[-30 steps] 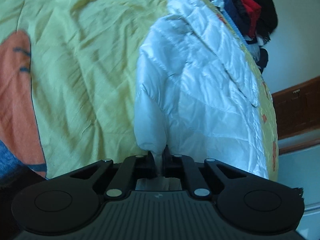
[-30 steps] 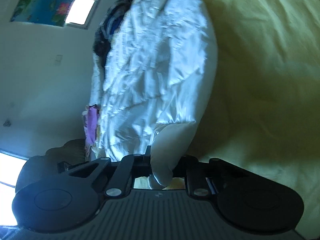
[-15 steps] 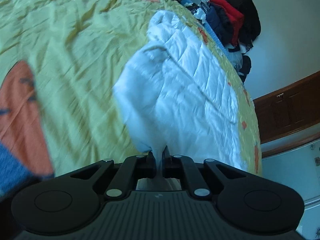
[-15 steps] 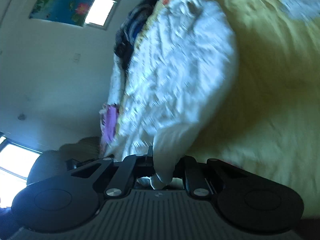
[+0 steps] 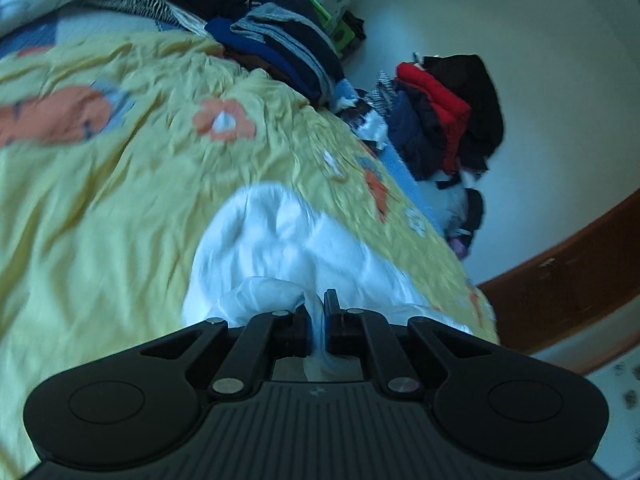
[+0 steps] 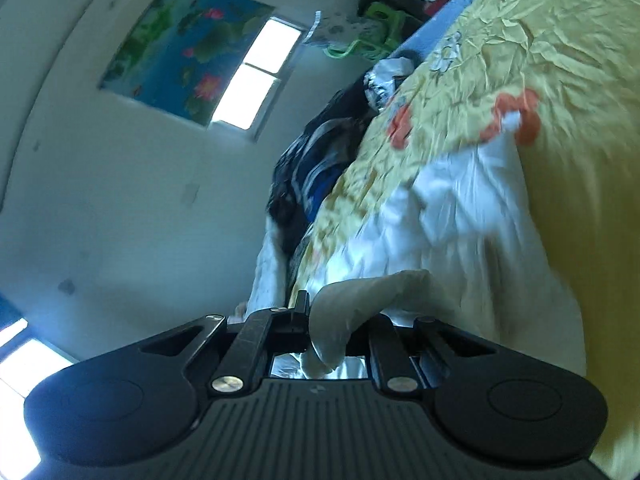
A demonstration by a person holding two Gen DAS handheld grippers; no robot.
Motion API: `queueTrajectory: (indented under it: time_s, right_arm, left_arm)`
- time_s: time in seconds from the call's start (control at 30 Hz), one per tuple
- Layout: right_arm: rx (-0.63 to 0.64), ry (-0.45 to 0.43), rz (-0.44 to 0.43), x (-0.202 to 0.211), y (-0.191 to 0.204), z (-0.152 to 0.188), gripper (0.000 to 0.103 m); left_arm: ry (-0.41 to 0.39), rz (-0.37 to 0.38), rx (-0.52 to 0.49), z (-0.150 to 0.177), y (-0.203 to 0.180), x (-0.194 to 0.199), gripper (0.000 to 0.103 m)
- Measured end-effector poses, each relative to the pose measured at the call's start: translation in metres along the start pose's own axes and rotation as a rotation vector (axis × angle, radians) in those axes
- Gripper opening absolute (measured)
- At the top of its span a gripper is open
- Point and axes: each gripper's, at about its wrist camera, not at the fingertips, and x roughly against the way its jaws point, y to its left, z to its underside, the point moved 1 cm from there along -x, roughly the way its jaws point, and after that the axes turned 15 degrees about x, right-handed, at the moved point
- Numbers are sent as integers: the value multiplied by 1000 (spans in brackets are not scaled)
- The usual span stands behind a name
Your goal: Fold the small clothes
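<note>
A white quilted puffer jacket [image 5: 280,248] lies on a yellow flowered bedspread [image 5: 100,200]. My left gripper [image 5: 317,312] is shut on a pinch of the jacket's hem, the fabric squeezed between the jaws. In the right wrist view the same jacket [image 6: 460,232] stretches away over the bedspread [image 6: 560,60]. My right gripper [image 6: 332,320] is shut on a bunched edge of the jacket, which bulges out over the fingers. Both views are blurred by motion.
Piles of dark, red and blue clothes [image 5: 440,112] sit along the far edge of the bed by the white wall. A green hanger [image 6: 360,48] and a window [image 6: 256,76] show in the right wrist view. A brown wooden board [image 5: 568,280] stands at right.
Both grippers have swung up and forward with the jacket's edge. The jacket, stretched long before, now looks shorter and bunched. The far clothes piles and wall have come into view.
</note>
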Motion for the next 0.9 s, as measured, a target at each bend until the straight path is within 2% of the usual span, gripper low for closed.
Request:
queueTrajectory:
  time_s: [0.2, 0.43, 0.57, 0.6, 0.73, 0.8, 0.83, 0.9]
  right_arm:
    - [-72, 36, 95, -68, -59, -36, 14]
    - [-135, 105, 149, -113, -115, -36, 14]
    - [-166, 115, 151, -123, -135, -27, 8]
    - [-172, 115, 155, -124, -138, -25, 13]
    - [-187, 110, 156, -126, -140, -24, 15]
    - [-228, 92, 132, -123, -138, -27, 24]
    - [-241, 66, 116, -117, -135, -29, 40]
    - [-219, -26, 81, -98, -117, -34, 83]
  left_arm:
    - [-8, -92, 25, -39, -1, -66, 5]
    - [28, -162, 88, -47, 28, -121, 5]
    - [44, -150, 132, -48, 42, -136, 6]
    - [45, -142, 140, -48, 44, -138, 6]
    - [44, -121, 160, -49, 46, -137, 6]
    - [21, -123, 173, -47, 42, -128, 10]
    - [-6, -125, 168, -46, 37, -119, 12]
    - [-73, -106, 108, -40, 22, -97, 28]
